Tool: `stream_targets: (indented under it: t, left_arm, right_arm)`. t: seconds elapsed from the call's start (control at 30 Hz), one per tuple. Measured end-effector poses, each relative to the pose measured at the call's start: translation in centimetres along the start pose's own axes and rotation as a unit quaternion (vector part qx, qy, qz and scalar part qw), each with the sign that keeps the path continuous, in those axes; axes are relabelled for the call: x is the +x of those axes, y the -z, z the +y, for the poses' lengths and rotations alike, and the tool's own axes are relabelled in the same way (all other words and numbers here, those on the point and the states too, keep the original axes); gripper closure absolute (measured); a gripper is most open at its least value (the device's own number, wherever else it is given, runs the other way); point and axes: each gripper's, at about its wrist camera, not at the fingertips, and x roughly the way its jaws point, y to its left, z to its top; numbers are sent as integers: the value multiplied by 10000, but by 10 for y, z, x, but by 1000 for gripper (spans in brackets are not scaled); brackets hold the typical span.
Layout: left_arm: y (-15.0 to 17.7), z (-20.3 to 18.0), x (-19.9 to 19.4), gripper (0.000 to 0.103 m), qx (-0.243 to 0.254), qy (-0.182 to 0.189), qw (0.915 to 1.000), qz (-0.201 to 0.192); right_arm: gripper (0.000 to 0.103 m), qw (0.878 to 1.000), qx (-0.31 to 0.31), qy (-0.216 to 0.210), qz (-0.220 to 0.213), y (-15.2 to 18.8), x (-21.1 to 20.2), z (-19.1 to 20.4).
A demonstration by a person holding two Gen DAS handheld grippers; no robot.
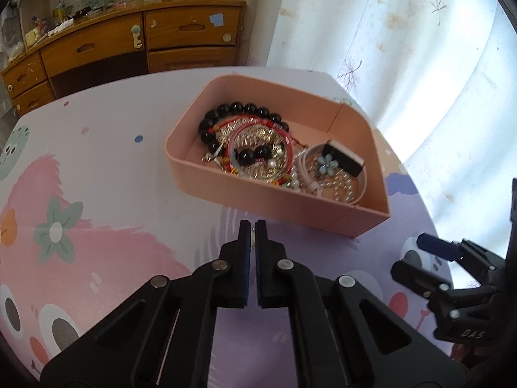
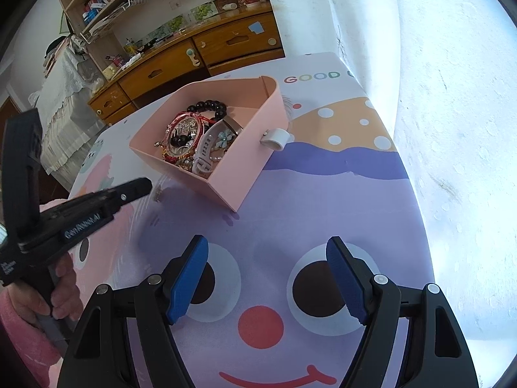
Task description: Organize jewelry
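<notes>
A pink open box (image 1: 200, 174) stands on the cartoon-print table (image 1: 113, 168). It holds a black bead bracelet (image 1: 239, 110), red cord bangles (image 1: 258, 142), a pale-strapped watch (image 1: 342, 158), a blue flower charm (image 1: 326, 161) and a pearl strand (image 1: 342, 190). My left gripper (image 1: 253, 226) hangs just in front of the box's near wall, shut on a small silver piece (image 1: 253, 241). In the right wrist view that piece (image 2: 157, 194) dangles at the left gripper's tip (image 2: 147, 184). My right gripper (image 2: 266, 278) is open over the table with nothing between its blue pads (image 2: 187, 284).
A white curled band (image 2: 276, 137) lies on the table against the box's right wall (image 2: 245, 161). A wooden dresser (image 1: 129, 42) stands beyond the far table edge, and a pale curtain (image 1: 387, 48) hangs to the right. A hand in a pink sleeve (image 2: 64, 291) holds the left gripper.
</notes>
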Motion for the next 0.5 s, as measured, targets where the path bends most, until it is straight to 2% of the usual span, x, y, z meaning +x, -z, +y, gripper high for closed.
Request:
stream_targets:
  t: [0.1,0.23,0.4,0.47,0.5]
  left_arm:
    - [-8,-2,-9,102,20,151,9998,-97]
    - [-9,-2,-12,102,84,12,10000,-13]
    - [-4,4,2,99,39,-39,9990,449]
    - [-2,4,5,91,89,-46,9987,499]
    - [-1,4,6,80,80,-36,9988,483]
  right_arm:
    - [26,10000,12,-5,20,3,0,2]
    - [26,10000,-34,-14,54,7,0,6]
    - [26,9999,-111,-27,50,8,2,14]
    - [26,9999,-121,-36,75,7,3,15]
    - [26,9999,-121,-45,83,6,4,16]
